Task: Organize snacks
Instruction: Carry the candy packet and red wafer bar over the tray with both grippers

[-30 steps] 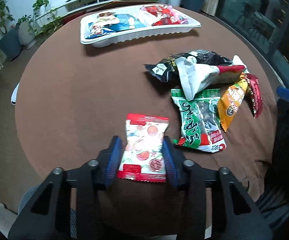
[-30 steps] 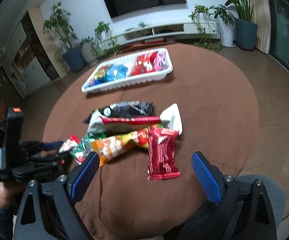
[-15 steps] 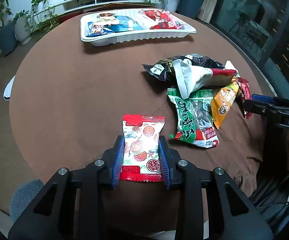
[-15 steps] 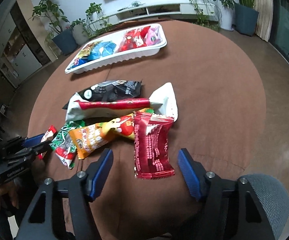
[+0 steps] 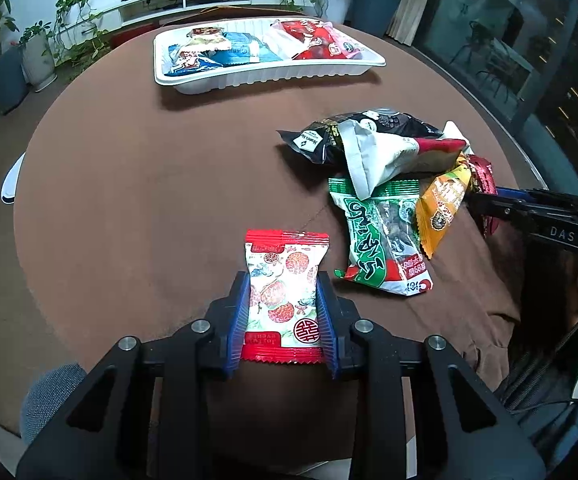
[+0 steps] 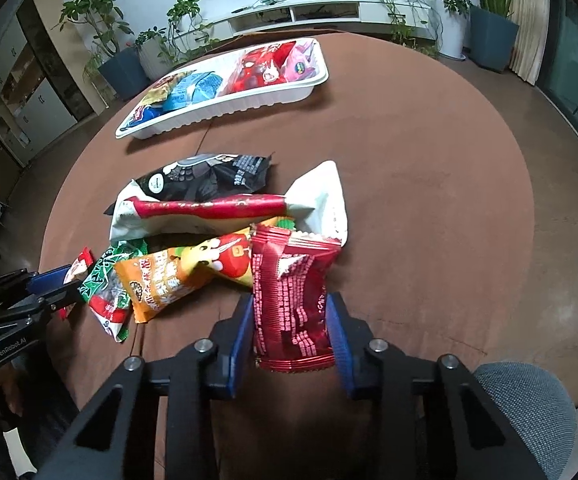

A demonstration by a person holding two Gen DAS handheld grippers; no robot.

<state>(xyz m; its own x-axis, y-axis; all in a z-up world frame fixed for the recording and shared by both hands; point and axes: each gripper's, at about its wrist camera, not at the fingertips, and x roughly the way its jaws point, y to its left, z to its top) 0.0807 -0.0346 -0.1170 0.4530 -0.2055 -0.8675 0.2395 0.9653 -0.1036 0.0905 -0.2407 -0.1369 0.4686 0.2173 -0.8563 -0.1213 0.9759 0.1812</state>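
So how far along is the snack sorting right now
Done: several packets already lie in the white tray. In hand: left gripper grips the red-and-white packet; right gripper, jaws just closing, pinches the dark red packet. Left: black, white, orange, green packets.

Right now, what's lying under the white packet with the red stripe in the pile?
Under the white packet with the red stripe lie a black packet behind, and the tops of the green packet and orange packet. Anything beneath its middle is covered.
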